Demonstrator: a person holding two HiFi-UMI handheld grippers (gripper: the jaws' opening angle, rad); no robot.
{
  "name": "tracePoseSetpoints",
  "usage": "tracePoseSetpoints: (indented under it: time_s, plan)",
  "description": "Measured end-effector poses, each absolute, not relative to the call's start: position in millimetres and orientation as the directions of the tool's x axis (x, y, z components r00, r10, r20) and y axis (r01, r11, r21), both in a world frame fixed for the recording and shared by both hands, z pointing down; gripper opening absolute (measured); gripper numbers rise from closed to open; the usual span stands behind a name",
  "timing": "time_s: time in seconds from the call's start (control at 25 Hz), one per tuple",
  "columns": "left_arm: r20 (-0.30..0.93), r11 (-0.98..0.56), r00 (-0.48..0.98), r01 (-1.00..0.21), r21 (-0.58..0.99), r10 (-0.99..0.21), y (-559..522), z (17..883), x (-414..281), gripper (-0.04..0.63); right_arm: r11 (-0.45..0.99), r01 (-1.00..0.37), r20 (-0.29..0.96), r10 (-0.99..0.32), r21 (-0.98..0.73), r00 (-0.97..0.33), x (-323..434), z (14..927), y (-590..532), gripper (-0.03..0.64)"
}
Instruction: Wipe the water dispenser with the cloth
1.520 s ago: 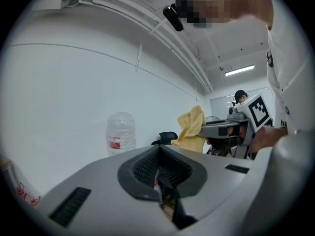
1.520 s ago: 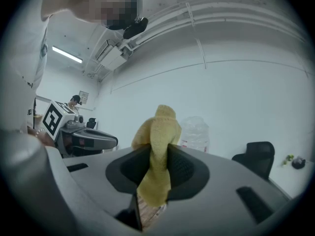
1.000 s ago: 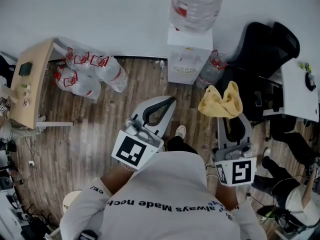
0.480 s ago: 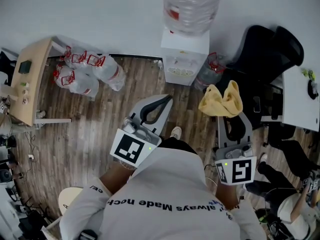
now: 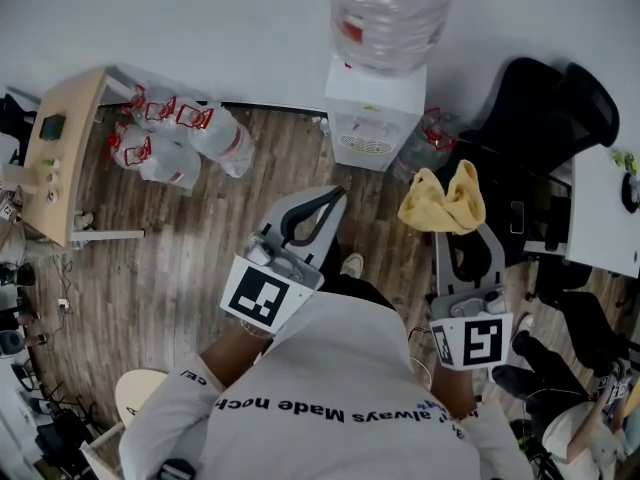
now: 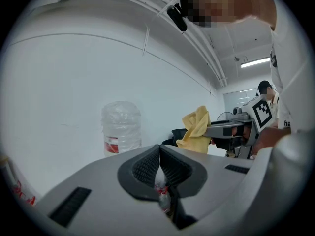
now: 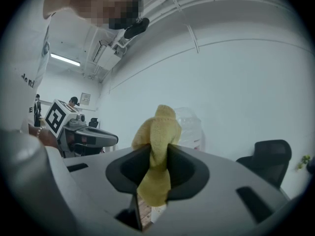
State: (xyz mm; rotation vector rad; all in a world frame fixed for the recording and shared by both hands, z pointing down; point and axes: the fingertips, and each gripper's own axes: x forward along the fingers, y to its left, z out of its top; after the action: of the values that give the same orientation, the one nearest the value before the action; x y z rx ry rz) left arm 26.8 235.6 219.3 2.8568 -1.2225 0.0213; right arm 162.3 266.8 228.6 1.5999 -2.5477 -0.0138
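Well, water dispenser (image 5: 375, 108) sits far-left of right gripper (image 5: 458, 240) clamping the cloth (image 5: 443, 201) (left gripper (image 5: 325, 200) closed, empty).

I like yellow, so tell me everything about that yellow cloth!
The yellow cloth looks soft and fuzzy, like terry towel. It is crumpled, with two bunched lumps sticking out past the right claw, which is shut on its middle; a tail hangs below. It is held in the air, not touching the water dispenser.
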Motion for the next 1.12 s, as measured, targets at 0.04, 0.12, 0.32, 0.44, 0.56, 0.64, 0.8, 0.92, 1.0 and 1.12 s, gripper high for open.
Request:
tracePoseSetpoints:
  time_s: [0.04, 0.12, 0.32, 0.44, 0.56, 0.64, 0.8, 0.92, 1.0, 1.12]
  plan:
    - [0.025, -0.687, 0.688, -0.726, 0.03, -0.726, 231.1, 219.5, 25.4, 0.02, 0.439, -0.895, 0.109, -0.896, 0.078, -0.43, 161.0, 229.1, 262.2, 0.101]
    - [0.023, -0.682, 0.683, -0.731, 0.035, -0.73, 219.5, 220.6, 21.8, 0.02, 0.444, -0.892, 0.113, -0.894, 0.081, -0.434, 156.7, 229.9, 251.3, 0.101]
    - [0.024, -0.68, 0.681, -0.732, 0.035, -0.732, 185.0, 223.7, 14.2, 0.02, 0.455, -0.885, 0.121, -0.888, 0.098, -0.443, 145.5, 231.4, 217.2, 0.101]
    - [0.021, -0.682, 0.682, -0.731, 0.035, -0.731, 160.6, 224.6, 7.2, 0.02, 0.454, -0.885, 0.123, -0.889, 0.106, -0.442, 138.3, 231.5, 191.9, 0.101]
    - [0.021, -0.684, 0.685, -0.728, 0.039, -0.728, 134.0, 223.1, -1.5, 0.02, 0.454, -0.884, 0.126, -0.889, 0.111, -0.441, 129.0, 229.1, 165.8, 0.101]
    - [0.016, -0.687, 0.688, -0.725, 0.038, -0.725, 115.0, 220.6, -7.1, 0.02, 0.456, -0.882, 0.128, -0.888, 0.117, -0.442, 121.9, 227.2, 147.6, 0.101]
    - [-0.001, -0.697, 0.697, -0.716, 0.035, -0.717, 74.7, 214.8, -19.1, 0.02, 0.455, -0.881, 0.128, -0.889, 0.13, -0.44, 106.0, 223.6, 108.3, 0.101]
    - [-0.001, -0.709, 0.709, -0.705, 0.031, -0.705, 47.0, 212.4, -28.7, 0.02, 0.446, -0.885, 0.125, -0.894, 0.137, -0.431, 94.8, 219.9, 80.5, 0.101]
    - [-0.002, -0.717, 0.717, -0.696, 0.031, -0.697, 30.2, 211.2, -33.8, 0.02, 0.439, -0.887, 0.122, -0.897, 0.142, -0.425, 87.9, 217.7, 63.9, 0.101]
    - [-0.005, -0.73, 0.73, -0.683, 0.029, -0.683, 8.5, 211.5, -40.1, 0.02, 0.428, -0.892, 0.118, -0.902, 0.145, -0.414, 78.0, 216.9, 43.1, 0.101]
